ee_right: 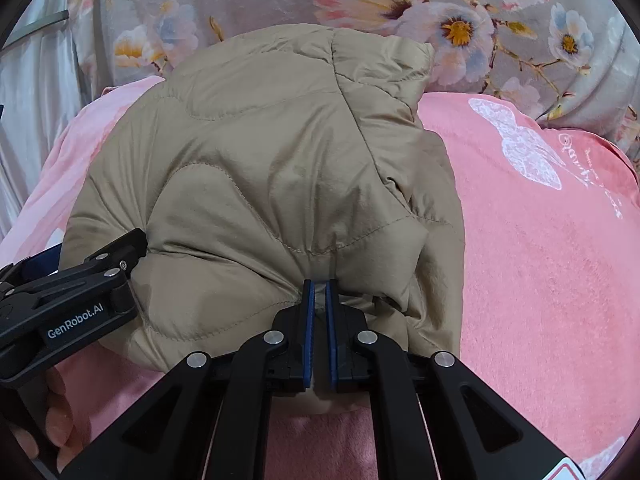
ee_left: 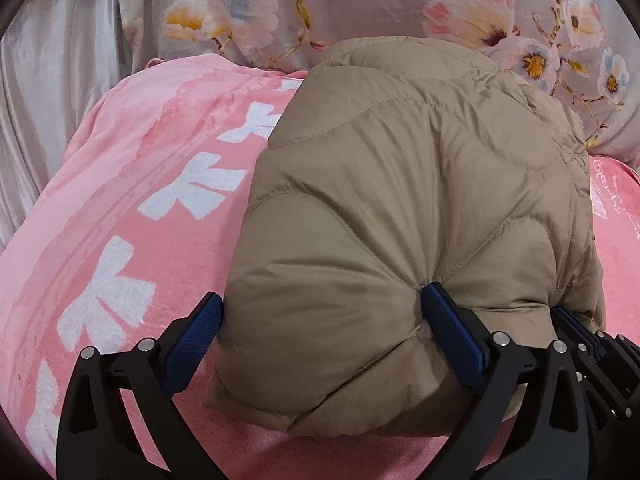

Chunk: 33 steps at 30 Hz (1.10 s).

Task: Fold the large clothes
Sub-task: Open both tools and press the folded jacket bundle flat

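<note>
1. The tan quilted jacket [ee_left: 408, 208] sits folded into a thick bundle on the pink blanket [ee_left: 120, 208] over the bed, with the floral bedding [ee_left: 360, 4] bunched up behind it.

2. Left gripper [ee_left: 320, 340] stands at its widest: one blue pad [ee_left: 200, 344] is just off the bundle's left edge, the other [ee_left: 452, 328] rests in a crease of the near edge. A fat lobe of jacket bulges between the jaws, but they are not clamping it.

3. Right gripper [ee_right: 319, 328] is nearly closed, pinching a thin fold of the jacket's [ee_right: 260, 168] near edge between its blue pads [ee_right: 307, 320]. It has the fabric; the left does not.

4. The step looks like setting the last fold down and letting go. To do it well, the right side wants to release only once the bundle rests flat, so the puffy layers don't spring open.

5. The left gripper should back straight out toward the camera, not sideways, or that pad in the crease may drag the top layer.

6. Both grippers sit side by side at the near edge, the bundle stretching away from them. The far collar end [ee_right: 380, 60] rides high and looks likeliest to flop over.
</note>
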Tool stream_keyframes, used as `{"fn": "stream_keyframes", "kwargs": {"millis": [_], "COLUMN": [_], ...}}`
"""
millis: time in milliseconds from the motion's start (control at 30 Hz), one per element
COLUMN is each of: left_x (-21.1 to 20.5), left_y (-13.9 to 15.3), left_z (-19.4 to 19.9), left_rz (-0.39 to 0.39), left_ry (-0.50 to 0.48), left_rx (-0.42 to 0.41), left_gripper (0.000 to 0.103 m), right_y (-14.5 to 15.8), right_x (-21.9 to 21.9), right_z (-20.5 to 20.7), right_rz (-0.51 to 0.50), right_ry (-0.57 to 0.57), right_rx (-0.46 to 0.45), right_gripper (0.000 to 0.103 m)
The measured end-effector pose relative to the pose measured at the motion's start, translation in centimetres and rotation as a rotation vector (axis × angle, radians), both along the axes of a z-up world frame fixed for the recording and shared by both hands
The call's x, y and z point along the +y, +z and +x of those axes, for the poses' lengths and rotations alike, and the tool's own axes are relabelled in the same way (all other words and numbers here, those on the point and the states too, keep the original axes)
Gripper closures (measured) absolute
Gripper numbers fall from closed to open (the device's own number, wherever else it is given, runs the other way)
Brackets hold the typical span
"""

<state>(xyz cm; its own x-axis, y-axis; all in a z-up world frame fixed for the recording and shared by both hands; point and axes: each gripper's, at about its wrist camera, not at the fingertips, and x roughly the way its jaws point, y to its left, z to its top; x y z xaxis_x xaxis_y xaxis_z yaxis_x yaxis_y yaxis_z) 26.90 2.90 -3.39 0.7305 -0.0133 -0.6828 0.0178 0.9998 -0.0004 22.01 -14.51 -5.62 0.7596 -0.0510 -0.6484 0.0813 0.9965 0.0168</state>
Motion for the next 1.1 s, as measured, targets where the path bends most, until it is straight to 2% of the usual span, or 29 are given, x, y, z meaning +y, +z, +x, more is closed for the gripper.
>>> {"fn": "stream_keyframes", "kwargs": {"millis": [567, 800, 833, 900, 1000, 1033, 1100], "left_x": [0.1, 0.9, 1.0, 1.1, 1.3, 1.3, 1.3], "left_y": [-0.3, 0.3, 0.4, 0.8, 1.0, 1.0, 1.0], "left_z": [-0.3, -0.8, -1.1, -2.2, -5.0, -6.1, -8.0], "left_rz": [-0.019, -0.073, -0.077, -0.07, -0.062, -0.054, -0.043], "left_ry": [0.006, -0.002, -0.001, -0.001, -0.003, -0.005, -0.013], "left_rx": [-0.034, -0.065, -0.075, -0.087, -0.097, -0.098, -0.097], "left_gripper": [0.005, 0.005, 0.005, 0.005, 0.005, 0.005, 0.005], "right_y": [-0.1, 0.2, 0.4, 0.9, 1.5, 1.5, 1.3], "right_x": [-0.1, -0.2, -0.3, -0.8, -1.0, -0.8, -0.2], "right_z": [-0.1, -0.6, -0.9, -2.4, -5.3, -6.1, -7.9], "right_rz": [0.015, 0.028, 0.034, 0.074, 0.093, 0.082, 0.041], "right_ry": [0.001, -0.007, -0.014, -0.045, -0.062, -0.057, -0.046], "right_rx": [-0.005, -0.031, -0.039, -0.059, -0.102, -0.104, -0.085], "right_gripper": [0.098, 0.096, 0.093, 0.079, 0.03, 0.025, 0.022]}}
